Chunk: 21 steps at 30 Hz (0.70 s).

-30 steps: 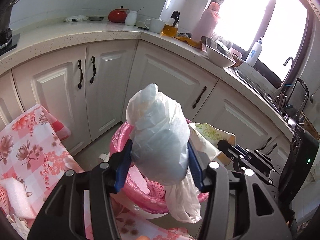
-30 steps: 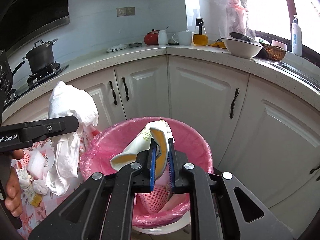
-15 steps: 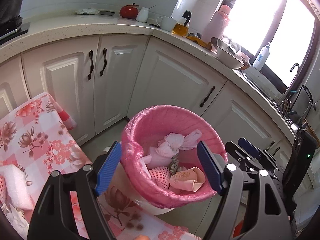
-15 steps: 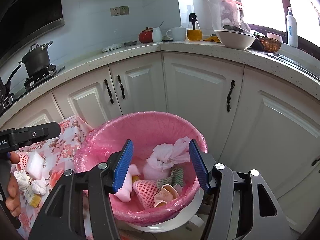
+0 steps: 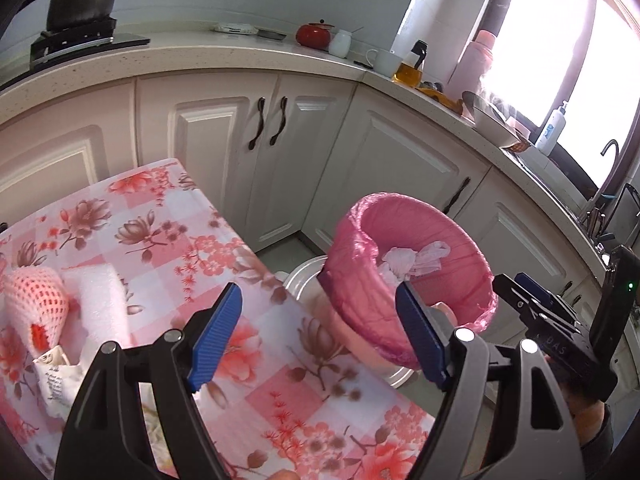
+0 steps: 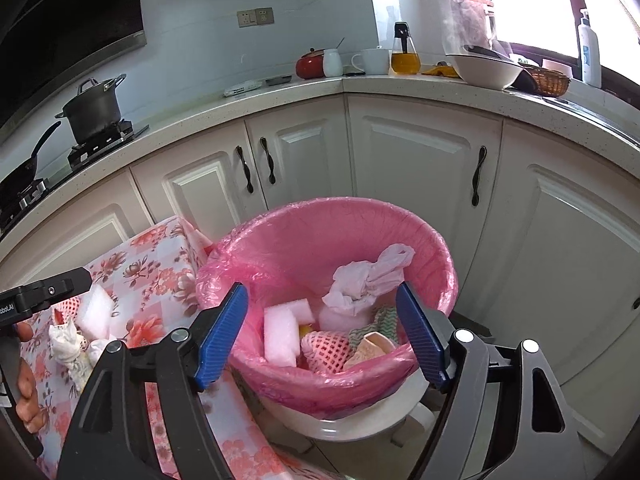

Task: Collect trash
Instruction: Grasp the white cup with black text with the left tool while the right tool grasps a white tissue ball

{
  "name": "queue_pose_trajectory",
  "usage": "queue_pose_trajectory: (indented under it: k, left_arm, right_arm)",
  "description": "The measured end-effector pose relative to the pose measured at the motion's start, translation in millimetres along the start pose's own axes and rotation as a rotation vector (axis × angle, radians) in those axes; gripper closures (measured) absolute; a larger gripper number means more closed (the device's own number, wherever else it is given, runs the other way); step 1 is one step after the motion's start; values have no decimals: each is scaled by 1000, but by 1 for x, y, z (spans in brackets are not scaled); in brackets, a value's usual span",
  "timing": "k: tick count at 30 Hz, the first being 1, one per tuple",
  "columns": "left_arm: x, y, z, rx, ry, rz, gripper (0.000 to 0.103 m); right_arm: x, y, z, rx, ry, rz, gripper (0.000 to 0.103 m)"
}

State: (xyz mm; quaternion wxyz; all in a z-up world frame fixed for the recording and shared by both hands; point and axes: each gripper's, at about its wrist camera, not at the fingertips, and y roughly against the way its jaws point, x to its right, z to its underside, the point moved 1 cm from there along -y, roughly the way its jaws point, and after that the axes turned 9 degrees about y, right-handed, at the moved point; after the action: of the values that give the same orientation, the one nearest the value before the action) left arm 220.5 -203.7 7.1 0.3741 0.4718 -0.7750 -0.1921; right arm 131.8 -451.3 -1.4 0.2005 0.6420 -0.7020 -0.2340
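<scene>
Trash bin [image 6: 436, 256] mouth stood open from above; knotted white bag [image 6: 360, 284] and foam block [image 6: 282, 332] filled only the bottom. Cabinet doors [image 6: 420, 168] hemmed it behind. Floral table [image 5: 168, 248] crowded its left rim, with netted foam [image 5: 34, 300] cluttering the far end.

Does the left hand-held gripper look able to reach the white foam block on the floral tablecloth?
Probably yes: the left hand-held gripper is open and empty, with only bare cloth between it and the white foam block.
</scene>
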Motion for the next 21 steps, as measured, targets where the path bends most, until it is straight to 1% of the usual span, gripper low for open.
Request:
queue_pose_trajectory:
  k: [1, 3, 9, 12, 17, 21]
  left_arm:
    - [-7, 5, 2, 5, 7, -10, 27]
    - [-25, 17, 8, 17, 20, -39, 27]
    - [-82, 49, 18, 48, 83, -116, 27]
    - [-111, 62, 22, 55, 113, -155, 27]
    - [-156, 76, 33, 53, 181, -194, 27]
    - [-179, 76, 43, 30, 216, -205, 27]
  right_arm:
    - [-5, 1, 1, 0, 6, -4, 26]
    - [-14, 4, 4, 2, 8, -13, 25]
    - [-42, 12, 15, -1, 10, -35, 24]
    - [-59, 12, 20, -18, 29, -56, 23]
    - [-86, 9, 27, -44, 57, -99, 21]
    - [-111, 6, 30, -56, 87, -135, 19]
